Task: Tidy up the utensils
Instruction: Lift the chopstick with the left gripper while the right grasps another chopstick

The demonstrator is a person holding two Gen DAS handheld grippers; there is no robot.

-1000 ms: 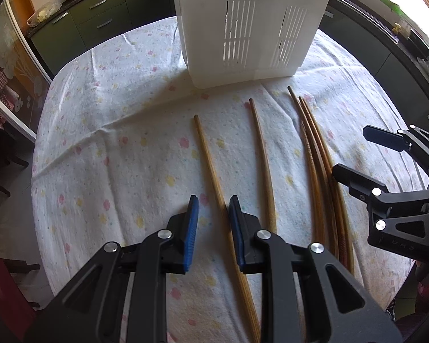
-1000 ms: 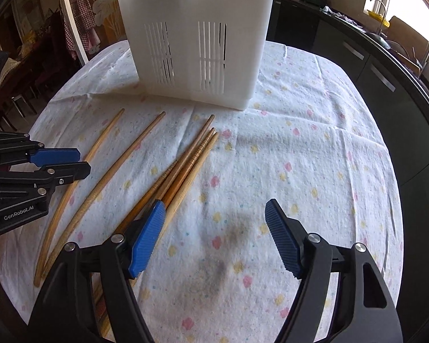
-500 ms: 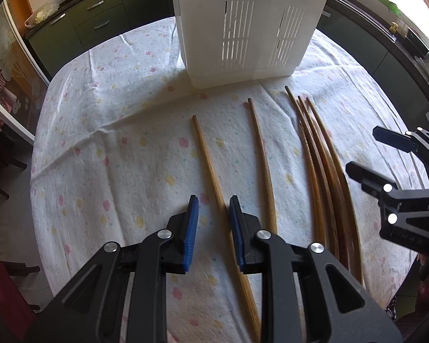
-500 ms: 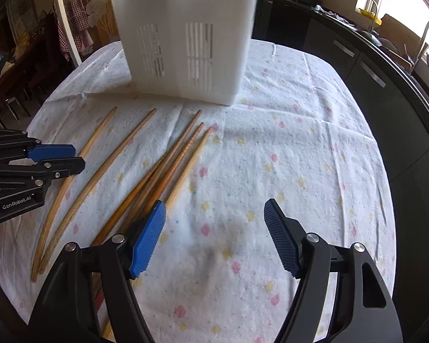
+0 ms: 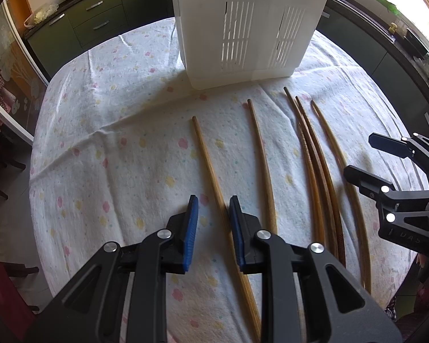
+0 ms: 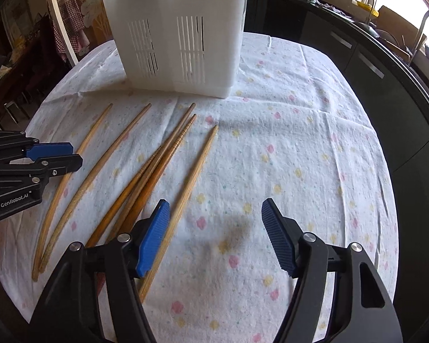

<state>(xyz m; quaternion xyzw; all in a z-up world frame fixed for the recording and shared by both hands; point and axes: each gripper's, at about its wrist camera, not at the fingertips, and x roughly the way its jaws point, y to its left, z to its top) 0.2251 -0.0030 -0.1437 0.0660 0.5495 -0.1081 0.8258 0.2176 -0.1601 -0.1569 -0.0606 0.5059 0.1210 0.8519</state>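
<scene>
Chopsticks (image 5: pixel 208 165) lie loose on the flowered tablecloth (image 5: pixel 114 157), tips toward the white slotted utensil holder (image 5: pixel 243 28) beyond both tools. I count six: two lone ones, a crossed bundle of three, and one apart on the far side. There is one holder and two grippers.

The left gripper (image 5: pixel 211 200) hangs over the outermost stick, its jaws only narrowly apart and not pressing it. That slim gap could land a pad on the round stick and roll it away.

The right gripper (image 6: pixel 216 201) stands wide, its jaws just now closing. The lone stick sits hard against its left finger, so I'd expect it to be shoved sideways or nudged into the bundle.
</scene>
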